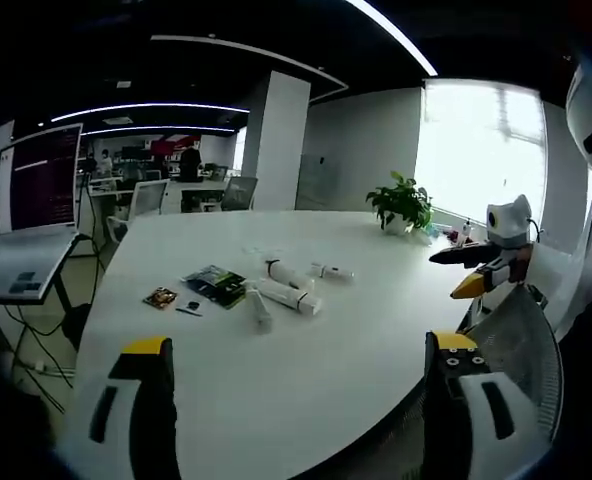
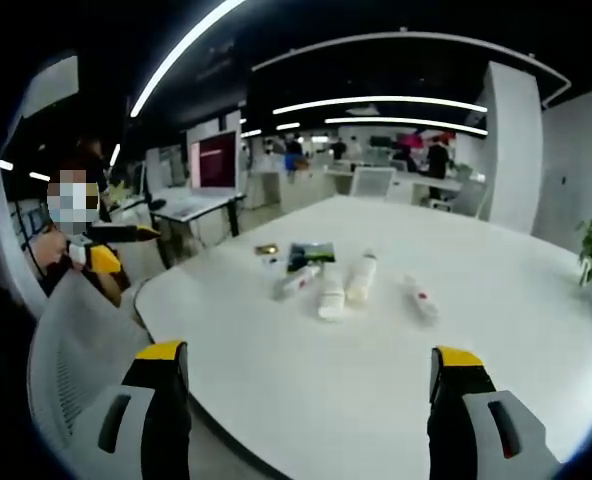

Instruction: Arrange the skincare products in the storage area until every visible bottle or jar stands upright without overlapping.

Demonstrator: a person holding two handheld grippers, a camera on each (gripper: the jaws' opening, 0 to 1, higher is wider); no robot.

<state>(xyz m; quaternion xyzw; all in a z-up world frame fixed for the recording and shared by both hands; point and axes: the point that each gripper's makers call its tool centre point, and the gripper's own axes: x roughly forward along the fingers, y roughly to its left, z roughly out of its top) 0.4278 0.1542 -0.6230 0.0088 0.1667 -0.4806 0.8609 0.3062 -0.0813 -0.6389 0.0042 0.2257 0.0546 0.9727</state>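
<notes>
While both sets of tongs, left tongs [image 1: 301, 400] and right tongs [image 2: 306, 400], hang spread wide and empty, well back from the white tubes [image 1: 288, 296] lying flat mid-tabletop [image 1: 376, 330], those look light, smooth, likely slippery, best pinched around the middle.

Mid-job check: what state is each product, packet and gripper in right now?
White tubes: lying flat, none upright.
Small tube: lying apart from the others.
Dark packet: flat on the table.
Left gripper: open, empty.
Right gripper: open, empty.
</notes>
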